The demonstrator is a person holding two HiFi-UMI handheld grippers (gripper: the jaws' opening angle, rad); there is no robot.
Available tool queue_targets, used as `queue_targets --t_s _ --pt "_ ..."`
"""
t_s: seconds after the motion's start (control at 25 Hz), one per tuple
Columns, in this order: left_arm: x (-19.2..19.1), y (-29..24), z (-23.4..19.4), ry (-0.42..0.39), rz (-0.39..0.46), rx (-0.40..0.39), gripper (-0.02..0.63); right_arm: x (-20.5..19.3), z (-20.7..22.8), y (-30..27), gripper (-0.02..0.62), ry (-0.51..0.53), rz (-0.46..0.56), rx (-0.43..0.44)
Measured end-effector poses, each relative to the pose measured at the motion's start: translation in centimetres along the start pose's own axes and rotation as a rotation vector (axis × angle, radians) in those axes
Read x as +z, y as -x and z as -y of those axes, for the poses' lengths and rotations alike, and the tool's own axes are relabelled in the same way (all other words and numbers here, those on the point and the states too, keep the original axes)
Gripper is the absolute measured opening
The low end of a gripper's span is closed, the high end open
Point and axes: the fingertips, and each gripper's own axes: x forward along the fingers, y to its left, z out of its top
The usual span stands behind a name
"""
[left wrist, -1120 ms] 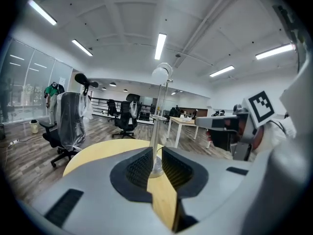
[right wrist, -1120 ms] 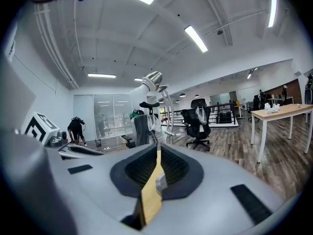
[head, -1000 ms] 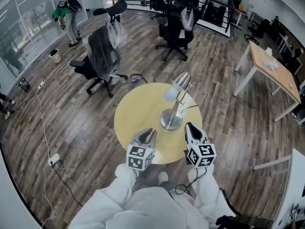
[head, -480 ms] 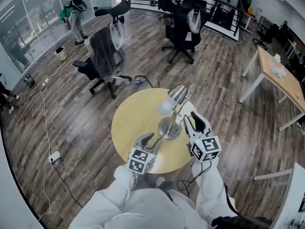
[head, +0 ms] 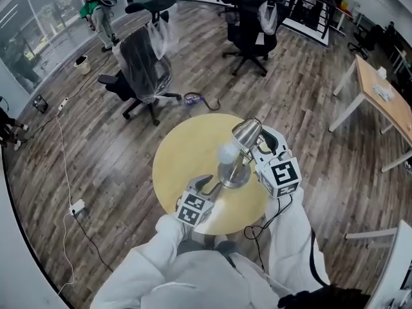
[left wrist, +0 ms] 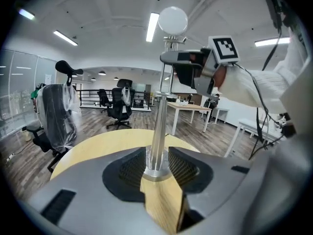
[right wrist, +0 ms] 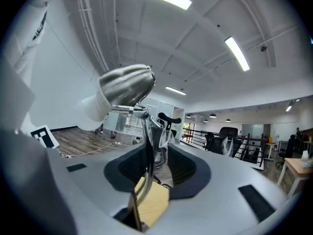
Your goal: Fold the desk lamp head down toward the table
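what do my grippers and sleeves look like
The left hand-held gripper and right hand-held gripper have grey jaws lined black, each with a white cube of black square markers. White sleeves; a black cable trails from the right one. Both jaws are opening around the lamp.

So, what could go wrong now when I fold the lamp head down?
1. The left gripper is opening, with the pole loose between its fingers; pushing the head before it grips could tip the lamp.
2. The right gripper, also opening, straddles only the thin arm; it may slip and knock the bare bulb.
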Motion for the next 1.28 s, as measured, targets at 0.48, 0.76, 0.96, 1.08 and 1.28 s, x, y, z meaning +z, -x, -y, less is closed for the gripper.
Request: queue_targets --t_s 0.48,0.76,0.96,1.08,1.28 --pt "-6.1 -10.1 -1.3 -0.171 -0.147 -0.153 0.133 -0.3 -1.1 -1.9 0.044 -0.033 0.021 0.061" --pt "-8.3 -11.4 -2.1 -0.203 -0.220 -0.189 0.137 -0.6 -1.0 -1.8 0.044 0.003 -0.003 0.052" --pt "-8.2 -11.3 -2.0 -0.203 -0.203 -0.217 0.137 0.2 -2.2 -1.8 0.043 0.066 0.009 0.084" --pt "-8.2 -11.3 -2.1 -0.197 -0.186 -0.222 0.137 0.5 -2.9 -1.9 0.043 0.109 0.020 0.094" --pt "-8.6 -11.3 -2.1 -0.199 -0.167 -0.246 0.137 0.5 -4.2 -1.8 0.043 0.184 0.028 0.093"
